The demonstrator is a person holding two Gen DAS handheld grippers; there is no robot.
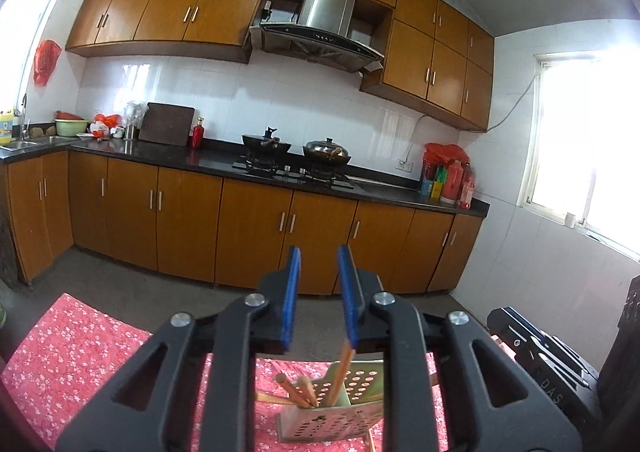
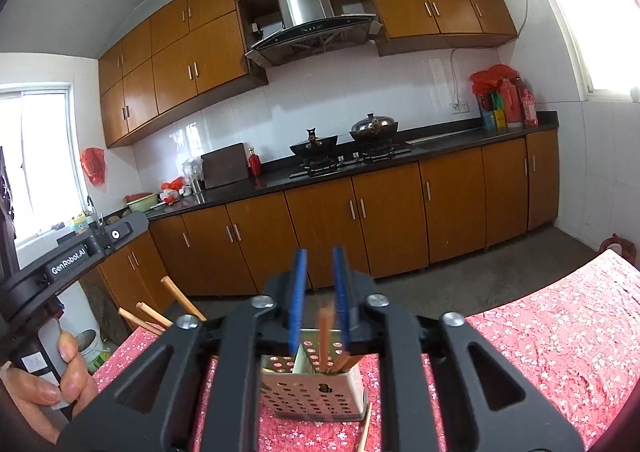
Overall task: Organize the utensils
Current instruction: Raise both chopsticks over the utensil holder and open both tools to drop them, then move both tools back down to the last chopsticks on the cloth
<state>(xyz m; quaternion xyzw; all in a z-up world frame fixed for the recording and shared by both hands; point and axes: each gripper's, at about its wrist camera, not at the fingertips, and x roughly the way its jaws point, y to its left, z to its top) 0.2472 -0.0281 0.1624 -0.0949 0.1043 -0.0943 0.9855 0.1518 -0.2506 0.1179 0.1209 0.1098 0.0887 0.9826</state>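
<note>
Below both grippers, perforated metal holder (image 2: 316, 392).

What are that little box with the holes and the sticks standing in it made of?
The holder looks like thin sheet metal, pale and slightly shiny, punched with rows of round holes; probably stainless steel, though a yellowish tint in the left view leaves that open. The chopsticks look like wood or bamboo: warm tan-orange, matte, no gleam. The tablecloth under them seems to be printed fabric, red with small flowers.

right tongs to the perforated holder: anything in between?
Only chopsticks, standing in the holder and rising between the open right tongs; none visibly gripped. Right wrist view shows it.
</note>
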